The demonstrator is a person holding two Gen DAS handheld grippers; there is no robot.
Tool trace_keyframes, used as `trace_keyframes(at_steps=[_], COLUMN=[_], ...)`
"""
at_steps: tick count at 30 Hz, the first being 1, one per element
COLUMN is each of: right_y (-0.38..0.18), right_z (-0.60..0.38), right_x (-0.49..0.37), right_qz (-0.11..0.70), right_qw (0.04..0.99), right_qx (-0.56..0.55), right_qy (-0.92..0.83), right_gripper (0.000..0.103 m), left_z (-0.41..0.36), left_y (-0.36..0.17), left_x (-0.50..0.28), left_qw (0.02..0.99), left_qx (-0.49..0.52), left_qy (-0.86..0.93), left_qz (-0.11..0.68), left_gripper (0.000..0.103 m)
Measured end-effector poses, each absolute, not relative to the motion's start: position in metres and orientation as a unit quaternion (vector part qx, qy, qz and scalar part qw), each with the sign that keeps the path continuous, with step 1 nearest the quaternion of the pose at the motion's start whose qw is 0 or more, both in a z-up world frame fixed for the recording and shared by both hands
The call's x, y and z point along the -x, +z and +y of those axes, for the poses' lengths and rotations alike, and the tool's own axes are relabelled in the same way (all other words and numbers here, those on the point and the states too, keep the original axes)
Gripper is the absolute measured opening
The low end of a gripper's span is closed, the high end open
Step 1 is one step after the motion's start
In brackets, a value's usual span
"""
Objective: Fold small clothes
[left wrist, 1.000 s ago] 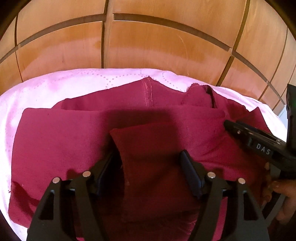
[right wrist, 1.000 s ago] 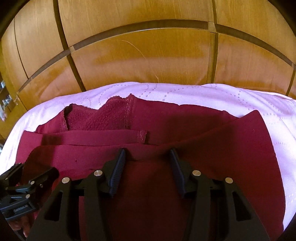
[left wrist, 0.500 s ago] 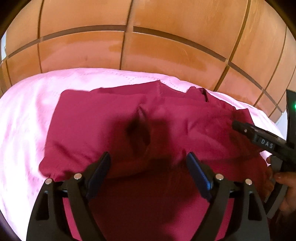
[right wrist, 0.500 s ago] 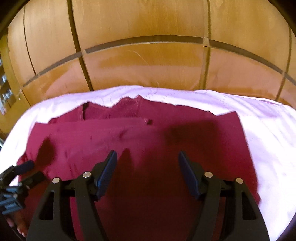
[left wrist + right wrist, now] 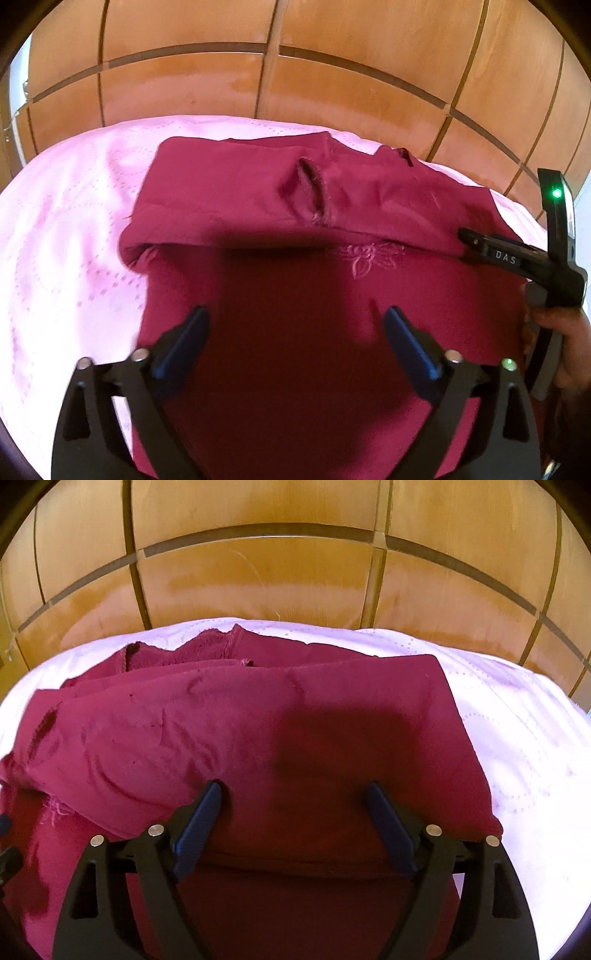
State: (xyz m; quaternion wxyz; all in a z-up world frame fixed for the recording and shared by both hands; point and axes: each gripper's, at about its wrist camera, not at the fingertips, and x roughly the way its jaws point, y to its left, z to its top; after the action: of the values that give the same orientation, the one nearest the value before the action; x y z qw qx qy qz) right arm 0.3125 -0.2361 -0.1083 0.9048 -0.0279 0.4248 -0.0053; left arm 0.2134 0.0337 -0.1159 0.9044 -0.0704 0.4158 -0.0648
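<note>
A dark red garment [image 5: 295, 280] lies on a pale pink quilted cover [image 5: 66, 229], its far part folded over toward me, with an embroidered flower [image 5: 365, 258] just below the fold edge. It also shows in the right wrist view [image 5: 258, 731]. My left gripper [image 5: 295, 325] is open and empty, hovering above the near part of the garment. My right gripper [image 5: 295, 797] is open and empty above the fold's right part. The right gripper's side also shows in the left wrist view [image 5: 517, 258], held by a hand.
A wooden panelled wall [image 5: 295, 74] rises right behind the cover, and also shows in the right wrist view [image 5: 295, 572]. Bare pink cover [image 5: 524, 738] lies right of the garment and to its left.
Both grippers let go of the red cloth, opened wide and drew back. The lifted layer now lies folded over the garment.
</note>
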Motion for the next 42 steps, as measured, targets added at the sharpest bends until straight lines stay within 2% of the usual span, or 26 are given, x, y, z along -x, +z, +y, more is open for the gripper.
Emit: trace_keyframes(at_steps=[6, 14, 23, 26, 29, 32, 35, 42], right_y=[-0.109, -0.104, -0.066, -0.067, -0.071, -0.076, -0.081, -0.073], right_z=[-0.236, -0.237, -0.263, -0.278, -0.294, -0.312, -0.329, -0.369], right_x=[-0.312, -0.306, -0.212, -0.192, -0.177, -0.166, -0.158, -0.132], right_qz=[0.424, 0.427, 0.395, 0.402, 0.408, 0.417, 0.427, 0.421], right_qw=[0.905, 0.904, 0.914, 0.911, 0.907, 0.900, 0.887, 0.873], right_qx=[0.027, 0.030, -0.056, -0.064, -0.080, -0.117, -0.165, -0.231], right_qy=[-0.006, -0.015, 0.073, 0.063, 0.061, 0.059, 0.062, 0.079], right_gripper=[0.084, 0.086, 0.086, 0.078, 0.076, 0.064, 0.057, 0.056], left_z=[0.042, 0.042, 0.062, 0.076, 0.085, 0.093, 0.103, 0.118], left_y=[-0.119, -0.120, -0.120, -0.121, -0.120, -0.117, -0.113, -0.112], left_x=[-0.205, -0.185, -0.137, -0.123, -0.110, -0.101, -0.097, -0.079], left_qw=[0.902, 0.902, 0.899, 0.901, 0.903, 0.902, 0.896, 0.878], left_qx=[0.090, 0.064, 0.032, 0.049, 0.049, 0.064, 0.094, 0.133], left_qy=[-0.054, -0.052, -0.068, -0.093, -0.108, -0.119, -0.139, -0.191], left_qz=[0.418, 0.424, 0.431, 0.420, 0.414, 0.410, 0.411, 0.419], left_gripper=[0.101, 0.101, 0.101, 0.101, 0.101, 0.101, 0.101, 0.100])
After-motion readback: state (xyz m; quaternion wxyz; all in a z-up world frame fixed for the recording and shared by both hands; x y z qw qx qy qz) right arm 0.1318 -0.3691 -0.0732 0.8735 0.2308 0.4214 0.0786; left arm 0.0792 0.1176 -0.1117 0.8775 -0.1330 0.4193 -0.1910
